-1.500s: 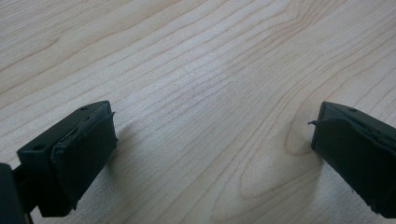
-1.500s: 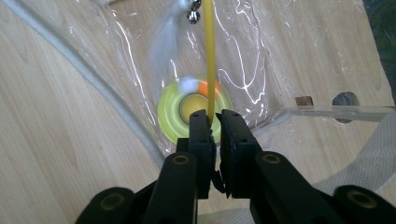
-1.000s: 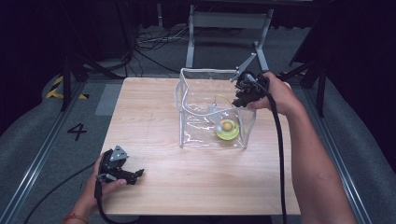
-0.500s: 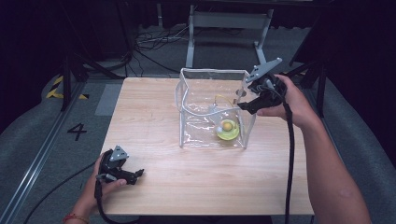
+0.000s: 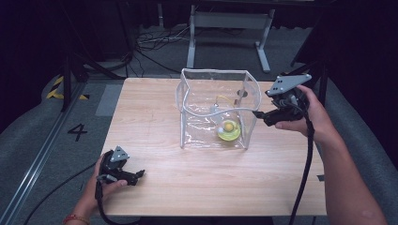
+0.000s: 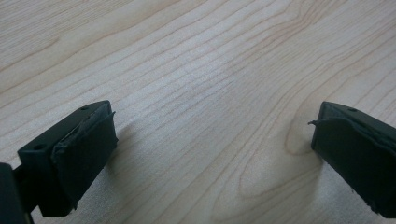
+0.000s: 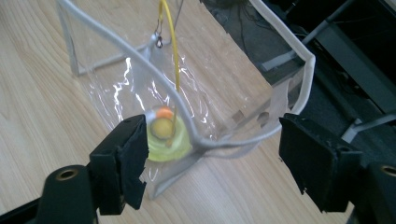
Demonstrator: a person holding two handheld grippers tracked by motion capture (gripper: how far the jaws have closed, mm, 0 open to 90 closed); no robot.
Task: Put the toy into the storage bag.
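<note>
right gripper (image 5: 259, 114) open beside clear bag (image 5: 213, 108), table edge (image 5: 300, 84) near

Clear bag (image 5: 213, 101) (white-edged) holds a yellow-green toy (image 5: 228, 130) — pale woodgrain table (image 5: 150, 117).

tbl: light wood (image 5: 155, 117) | floor: grey carpet (image 5: 42, 145) | bg: dark, metal stand (image 5: 230, 28), cables (image 5: 145, 42)

Light wood table (image 5: 155, 122) w/ clear plastic bag (image 5: 213, 110) standing mid-table; left gripper (image 5: 133, 177) resting near front-left corner.
</note>
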